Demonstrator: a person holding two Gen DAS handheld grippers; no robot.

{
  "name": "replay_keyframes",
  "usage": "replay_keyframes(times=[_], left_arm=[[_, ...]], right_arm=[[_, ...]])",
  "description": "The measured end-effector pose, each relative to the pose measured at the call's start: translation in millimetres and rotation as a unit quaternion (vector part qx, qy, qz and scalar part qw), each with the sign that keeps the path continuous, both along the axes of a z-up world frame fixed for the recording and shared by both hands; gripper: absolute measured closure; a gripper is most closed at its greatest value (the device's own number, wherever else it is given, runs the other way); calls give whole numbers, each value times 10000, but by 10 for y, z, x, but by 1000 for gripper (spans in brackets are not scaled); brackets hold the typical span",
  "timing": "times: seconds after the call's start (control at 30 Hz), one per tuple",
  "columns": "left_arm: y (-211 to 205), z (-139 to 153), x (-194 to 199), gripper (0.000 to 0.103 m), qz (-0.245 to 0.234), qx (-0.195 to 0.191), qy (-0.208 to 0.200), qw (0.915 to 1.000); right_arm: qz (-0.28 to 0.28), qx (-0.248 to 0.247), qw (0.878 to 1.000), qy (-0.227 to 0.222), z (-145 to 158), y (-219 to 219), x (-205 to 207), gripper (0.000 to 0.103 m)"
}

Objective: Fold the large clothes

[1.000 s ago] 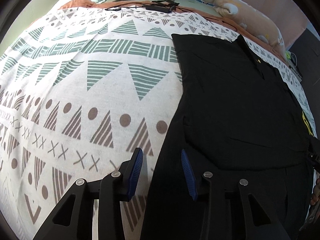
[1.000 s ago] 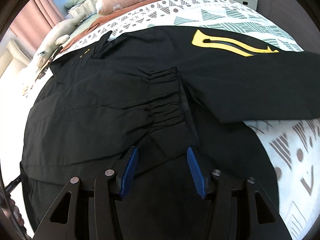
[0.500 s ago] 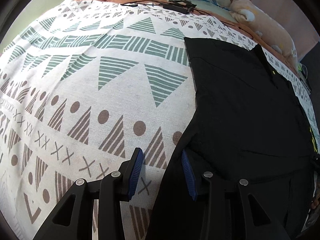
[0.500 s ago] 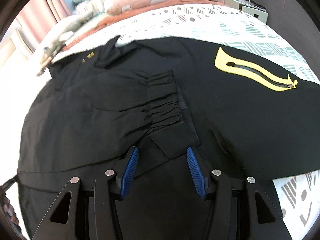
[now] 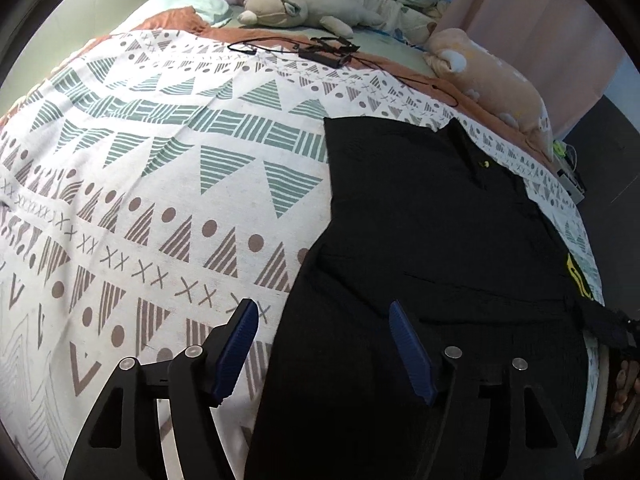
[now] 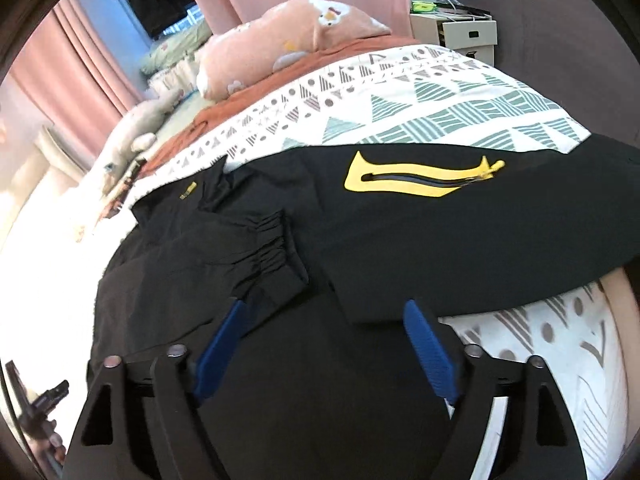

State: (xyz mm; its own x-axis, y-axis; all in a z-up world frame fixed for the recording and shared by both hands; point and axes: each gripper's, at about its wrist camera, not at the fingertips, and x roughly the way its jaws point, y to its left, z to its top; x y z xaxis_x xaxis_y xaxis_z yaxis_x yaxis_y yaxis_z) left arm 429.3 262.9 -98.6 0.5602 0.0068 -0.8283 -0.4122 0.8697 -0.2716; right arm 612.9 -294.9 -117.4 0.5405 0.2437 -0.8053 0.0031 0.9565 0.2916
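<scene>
Both units have lifted off the black jacket (image 6: 400, 240) since the earlier frame. Left hand-held gripper (image 5: 324, 350) and right hand-held gripper (image 6: 324, 350): jaws opening, spread, pinching nothing. Jacket lies flat on the bed (image 5: 160, 184).

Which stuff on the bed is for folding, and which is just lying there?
For the job:
- black jacket with a yellow zip pocket
- left gripper, jaws opening, empty
- right gripper, jaws opening, empty

Just lying about:
- beige plush animal
- pink plush pillow
- black cable

Right gripper (image 6: 324, 344) jaws opening, empty, above the black jacket (image 6: 400, 240).
</scene>
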Motion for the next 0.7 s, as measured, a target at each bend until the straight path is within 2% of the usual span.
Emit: replay_keyframes(times=[0.07, 0.23, 0.33, 0.5, 0.63, 0.7], left_arm=[[-61, 112, -86, 26, 42, -72, -117, 9999], [-311, 395, -402, 8, -76, 103, -533, 9985], [-418, 510, -536, 7, -188, 185, -572, 9980], [-580, 702, -729, 7, -305, 362, -696, 9965], [-796, 880, -849, 7, -429, 841, -812, 9922], [-890, 955, -887, 7, -536, 919, -907, 9902]], right_arm=[[30, 99, 9999, -117, 62, -53, -71, 5], [113, -5, 9996, -271, 187, -164, -284, 5], [120, -51, 9992, -366, 281, -238, -411, 5], [-45, -354, 9962, -789, 503, -376, -659, 5], [-154, -394, 9945, -953, 613, -537, -800, 5], [-219, -392, 9933, -1061, 677, -637, -883, 5]])
